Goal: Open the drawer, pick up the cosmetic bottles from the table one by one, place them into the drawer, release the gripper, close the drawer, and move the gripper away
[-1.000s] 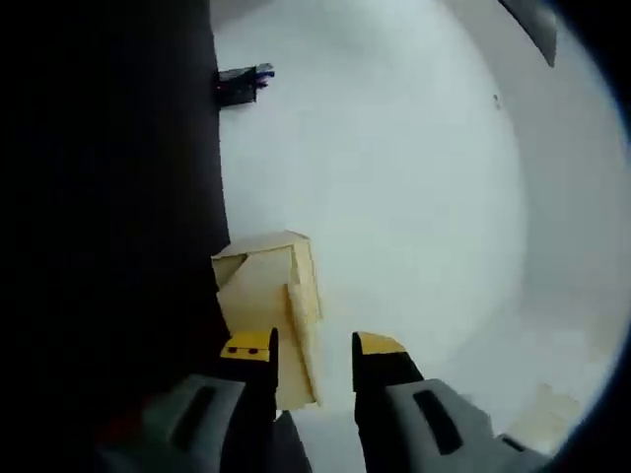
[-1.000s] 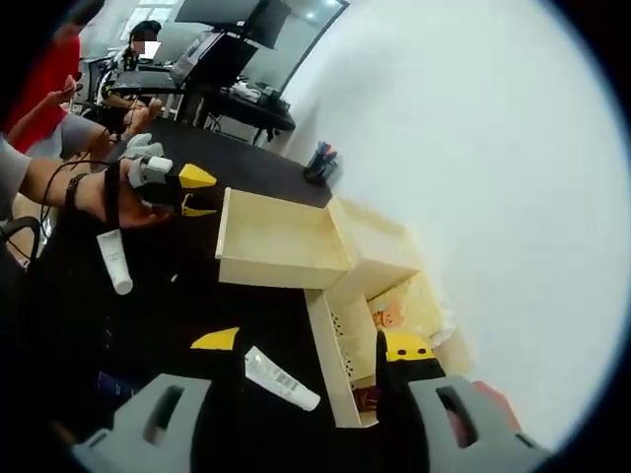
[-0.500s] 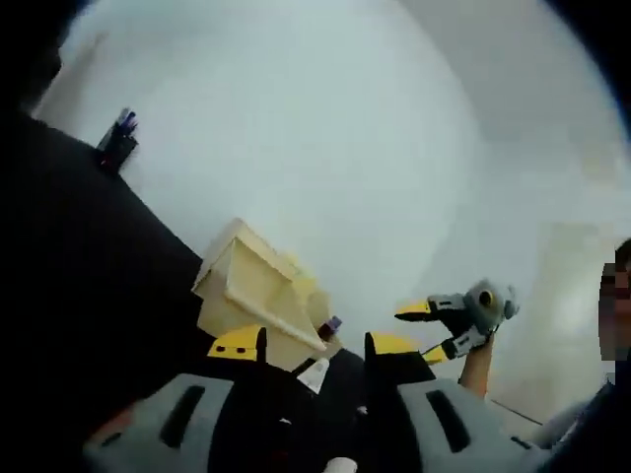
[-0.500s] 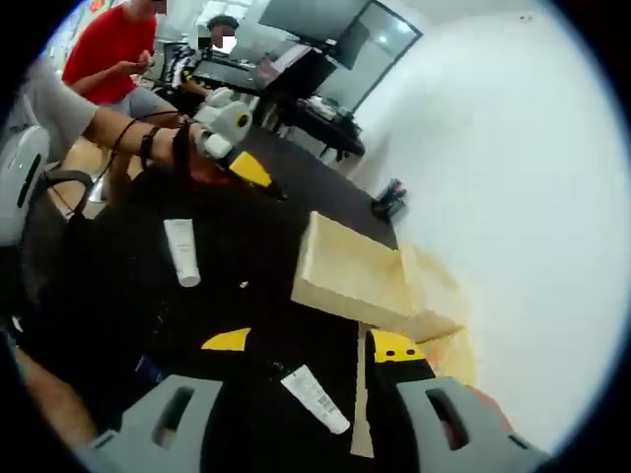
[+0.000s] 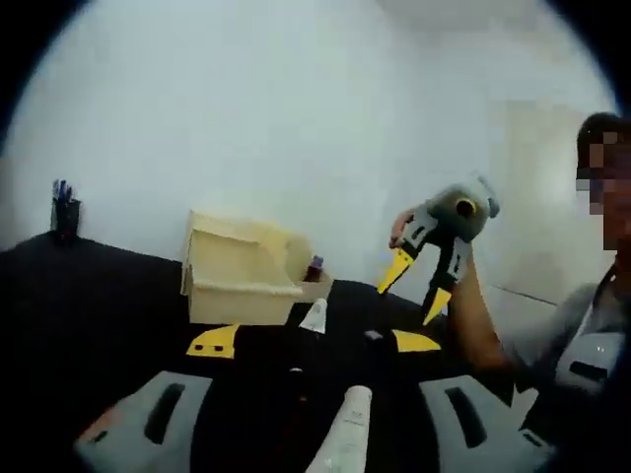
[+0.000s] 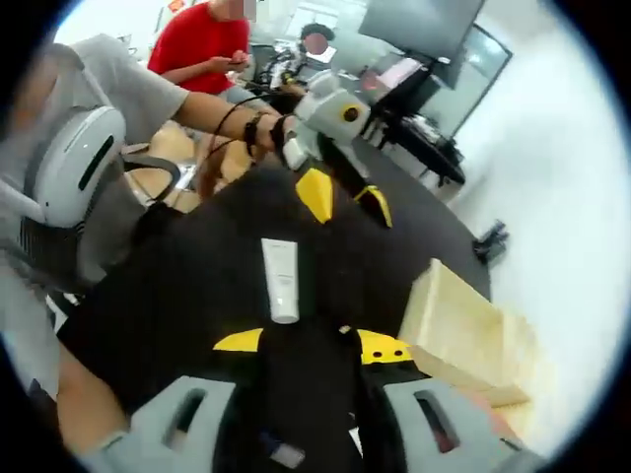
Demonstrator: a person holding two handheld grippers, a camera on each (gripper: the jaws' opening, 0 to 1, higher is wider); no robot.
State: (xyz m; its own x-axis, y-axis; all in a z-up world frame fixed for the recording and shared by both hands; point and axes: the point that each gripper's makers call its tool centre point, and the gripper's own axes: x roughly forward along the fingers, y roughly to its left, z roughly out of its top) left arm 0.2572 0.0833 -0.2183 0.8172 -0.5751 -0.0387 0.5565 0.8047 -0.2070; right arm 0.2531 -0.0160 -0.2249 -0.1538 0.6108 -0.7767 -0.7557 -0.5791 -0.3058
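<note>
Both sets of tongs have swung away from the drawer unit to face each other across the black counter [image 6: 177, 296]. Left tongs [image 6: 343, 200], seen from the right gripper view, hang with jaws apart and empty above a white cosmetic tube [image 6: 280, 279] lying flat on the counter. Right tongs [image 5: 416, 288], seen from the left gripper view, likewise spread and empty. Wooden drawer [image 5: 242, 286] stands pulled out; a second tube [image 5: 314, 315] lies just beside it.
</note>
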